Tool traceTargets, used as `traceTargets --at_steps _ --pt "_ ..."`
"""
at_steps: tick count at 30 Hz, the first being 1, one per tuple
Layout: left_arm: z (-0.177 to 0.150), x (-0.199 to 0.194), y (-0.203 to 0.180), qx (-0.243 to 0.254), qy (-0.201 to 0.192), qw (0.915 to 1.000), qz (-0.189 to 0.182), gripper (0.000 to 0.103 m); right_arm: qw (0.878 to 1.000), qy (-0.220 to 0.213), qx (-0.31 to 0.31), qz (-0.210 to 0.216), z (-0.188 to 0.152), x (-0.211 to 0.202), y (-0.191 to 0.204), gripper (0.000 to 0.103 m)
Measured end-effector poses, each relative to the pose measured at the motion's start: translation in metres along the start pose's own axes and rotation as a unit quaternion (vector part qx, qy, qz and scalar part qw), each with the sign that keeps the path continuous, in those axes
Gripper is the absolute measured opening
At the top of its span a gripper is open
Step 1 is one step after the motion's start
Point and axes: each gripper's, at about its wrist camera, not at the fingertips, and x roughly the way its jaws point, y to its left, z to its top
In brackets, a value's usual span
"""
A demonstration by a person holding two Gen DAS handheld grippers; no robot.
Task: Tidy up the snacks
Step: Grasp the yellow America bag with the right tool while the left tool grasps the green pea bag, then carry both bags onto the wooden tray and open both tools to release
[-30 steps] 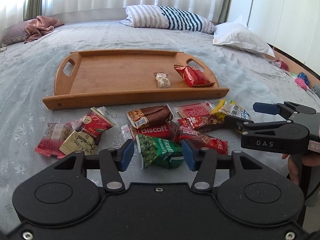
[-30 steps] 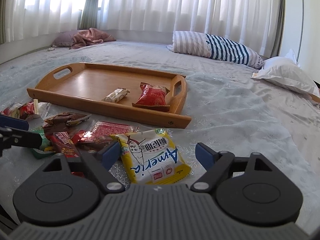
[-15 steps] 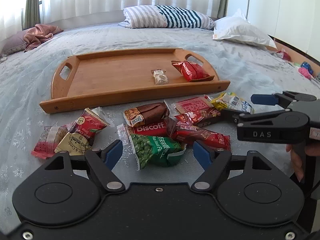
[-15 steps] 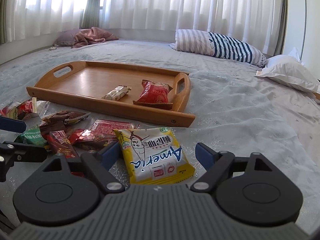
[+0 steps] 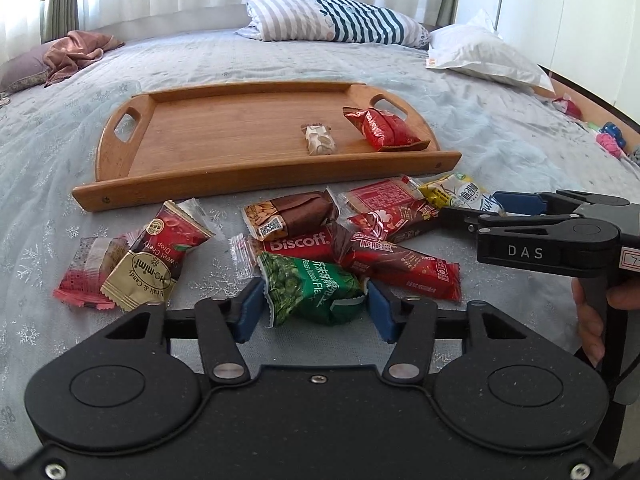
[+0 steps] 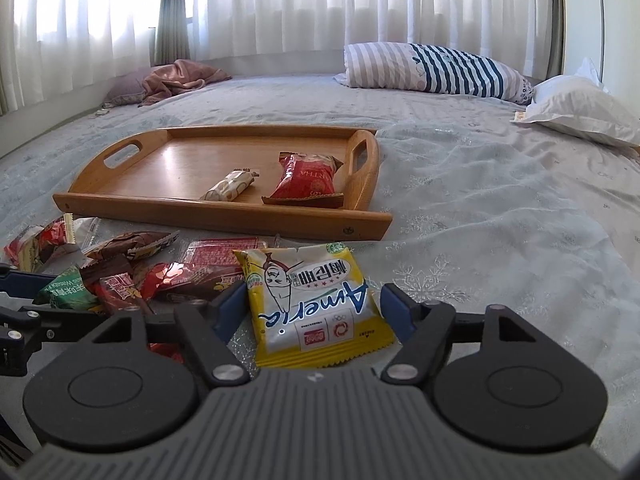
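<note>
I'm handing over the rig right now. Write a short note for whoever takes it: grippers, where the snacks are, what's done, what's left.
Left gripper: open, straddling the green pea packet, not yet closed on it.
Right gripper: open, around the yellow packet, not gripping.
Done: a red packet and a small pale bar lie at the right end of the wooden tray.
Left: the rest of the pile on the bedspread in front of the tray, including the Biscoff packet and the cherry drop candy.

Black gripper (image 5: 316,308), blue fingers (image 5: 250,310), "DAS" marking.
</note>
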Motion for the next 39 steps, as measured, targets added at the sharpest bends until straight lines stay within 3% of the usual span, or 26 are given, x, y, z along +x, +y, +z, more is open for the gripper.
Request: traceTargets --at_steps 3,7,26,39 --pt "0.001 -0.002 -0.001 0.003 0.002 1.0 -0.001 0.046 1.0 -0.008 0.0 -0.011 0.0 -0.004 0.003 0.061" --pt "0.003 -0.008 0.001 0.0 -0.001 1.0 -0.002 0.045 1.0 -0.019 0.001 -0.022 0.001 -0.009 0.007 0.056" --pt "0.041 -0.028 0.032 -0.03 -0.055 0.998 0.005 0.045 0.998 -0.041 0.033 -0.038 0.031 -0.016 0.003 0.055" --pt "0.12 0.016 0.051 -0.057 -0.072 0.9952 -0.035 0.045 0.997 -0.014 0.077 -0.016 0.096 0.025 -0.013 0.055"
